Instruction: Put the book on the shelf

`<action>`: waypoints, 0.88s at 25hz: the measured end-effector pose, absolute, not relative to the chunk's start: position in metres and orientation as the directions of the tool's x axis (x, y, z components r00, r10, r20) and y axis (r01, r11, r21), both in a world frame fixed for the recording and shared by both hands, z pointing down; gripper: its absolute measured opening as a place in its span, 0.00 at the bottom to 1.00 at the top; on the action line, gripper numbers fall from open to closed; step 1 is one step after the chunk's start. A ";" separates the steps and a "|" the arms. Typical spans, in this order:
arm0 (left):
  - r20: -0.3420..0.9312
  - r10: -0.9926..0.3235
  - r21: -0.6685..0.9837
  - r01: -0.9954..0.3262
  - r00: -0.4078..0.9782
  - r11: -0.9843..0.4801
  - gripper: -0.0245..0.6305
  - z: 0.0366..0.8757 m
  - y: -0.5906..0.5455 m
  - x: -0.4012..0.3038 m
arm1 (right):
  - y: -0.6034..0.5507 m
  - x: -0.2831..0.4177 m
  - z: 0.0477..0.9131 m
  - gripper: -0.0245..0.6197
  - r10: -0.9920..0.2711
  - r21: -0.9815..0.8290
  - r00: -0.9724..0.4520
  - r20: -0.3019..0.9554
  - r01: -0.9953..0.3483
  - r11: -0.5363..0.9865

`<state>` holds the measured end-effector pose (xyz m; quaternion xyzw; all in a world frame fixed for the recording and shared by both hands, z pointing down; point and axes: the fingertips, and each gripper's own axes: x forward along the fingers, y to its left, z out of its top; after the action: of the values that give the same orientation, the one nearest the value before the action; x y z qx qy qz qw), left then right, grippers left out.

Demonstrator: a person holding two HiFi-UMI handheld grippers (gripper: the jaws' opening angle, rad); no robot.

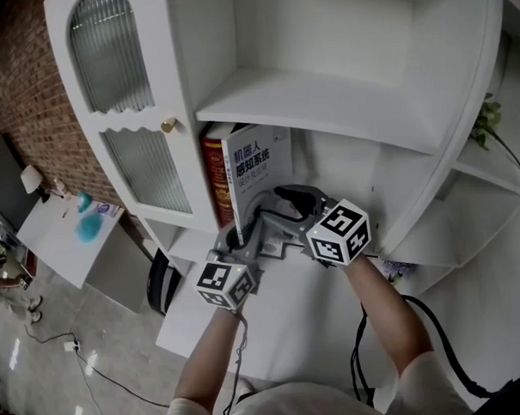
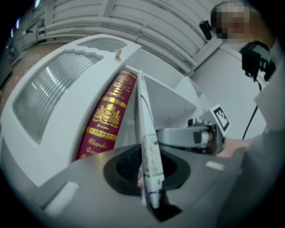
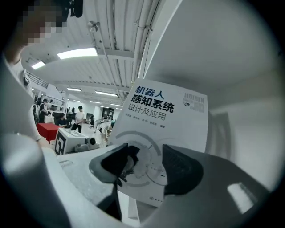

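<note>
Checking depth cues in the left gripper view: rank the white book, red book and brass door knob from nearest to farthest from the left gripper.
1. White book, clamped edge-on between the jaws.
2. Red book, standing just left of it.
3. Brass knob, beyond both, on the cabinet door edge.

One white book (image 1: 263, 172), one red book (image 1: 215, 174), one shelf (image 1: 324, 96).

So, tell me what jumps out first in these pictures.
A white book with Chinese print is held upright in the white shelf, right beside a red, gold-stamped book. The left gripper is clamped on the white book's edge. The right gripper faces its cover with jaws apart.
</note>
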<state>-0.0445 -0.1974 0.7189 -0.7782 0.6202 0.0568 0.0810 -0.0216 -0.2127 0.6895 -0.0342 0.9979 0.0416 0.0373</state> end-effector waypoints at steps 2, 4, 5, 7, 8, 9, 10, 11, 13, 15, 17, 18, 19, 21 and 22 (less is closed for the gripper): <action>-0.206 -0.959 -0.105 -0.979 0.194 -0.176 0.13 0.719 -0.199 -0.046 | -0.203 -0.028 0.685 0.49 -0.002 0.056 -0.995 -0.098 -0.007 0.998; -0.226 -0.961 -0.155 -0.980 0.159 -0.126 0.13 0.719 -0.199 -0.049 | -0.195 -0.035 0.681 0.55 0.055 0.023 -0.990 -0.128 0.053 0.998; -0.230 -0.963 -0.185 -0.978 0.140 -0.098 0.13 0.720 -0.199 -0.051 | -0.193 -0.037 0.679 0.59 0.079 0.012 -0.986 -0.145 0.079 0.997; -0.234 -0.966 -0.243 -0.969 0.111 -0.052 0.12 0.724 -0.202 -0.056 | -0.190 -0.038 0.676 0.62 0.112 0.005 -0.975 -0.190 0.113 0.994; -0.239 -0.966 -0.264 -0.964 0.097 -0.031 0.12 0.726 -0.203 -0.057 | -0.189 -0.038 0.673 0.62 0.117 0.003 -0.969 -0.217 0.119 0.993; -0.246 -0.966 -0.283 -0.959 0.081 -0.009 0.12 0.727 -0.205 -0.059 | -0.189 -0.038 0.669 0.63 0.115 0.000 -0.964 -0.241 0.118 0.993; -0.258 -0.964 -0.299 -0.954 0.064 0.016 0.12 0.728 -0.205 -0.061 | -0.189 -0.040 0.665 0.65 0.109 -0.004 -0.960 -0.259 0.114 0.993; -0.272 -0.961 -0.312 -0.949 0.047 0.042 0.13 0.728 -0.206 -0.062 | -0.189 -0.042 0.661 0.70 0.107 -0.009 -0.956 -0.271 0.114 0.993; -0.301 -0.954 -0.332 -0.939 0.013 0.092 0.13 0.727 -0.204 -0.063 | -0.186 -0.048 0.656 0.78 0.122 -0.019 -0.951 -0.285 0.133 0.991; -0.325 -0.946 -0.329 -0.936 -0.014 0.126 0.13 0.728 -0.203 -0.065 | -0.184 -0.050 0.655 0.81 0.139 -0.052 -0.944 -0.300 0.162 0.985; -0.339 -0.940 -0.310 -0.940 -0.031 0.143 0.13 0.728 -0.202 -0.067 | -0.195 -0.047 0.659 0.81 0.109 -0.153 -0.940 -0.323 0.166 0.974; -0.343 -0.939 -0.303 -0.942 -0.036 0.147 0.13 0.728 -0.203 -0.068 | -0.207 -0.044 0.665 0.81 0.069 -0.226 -0.943 -0.325 0.148 0.963; -0.345 -0.938 -0.301 -0.942 -0.036 0.147 0.13 0.728 -0.203 -0.067 | -0.221 -0.040 0.672 0.81 0.021 -0.305 -0.948 -0.316 0.122 0.945; -0.346 -0.938 -0.310 -0.939 -0.033 0.148 0.13 0.727 -0.202 -0.067 | -0.247 -0.034 0.689 0.81 -0.058 -0.447 -0.958 -0.282 0.078 0.891; -0.348 -0.937 -0.311 -0.938 -0.037 0.152 0.13 0.726 -0.202 -0.066 | -0.255 -0.033 0.695 0.81 -0.074 -0.502 -0.962 -0.264 0.071 0.862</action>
<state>-0.0662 -0.2017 0.7263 -0.6510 0.7200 0.0013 0.2404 -0.0333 -0.2554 0.6952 -0.0008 0.9548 -0.2628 0.1386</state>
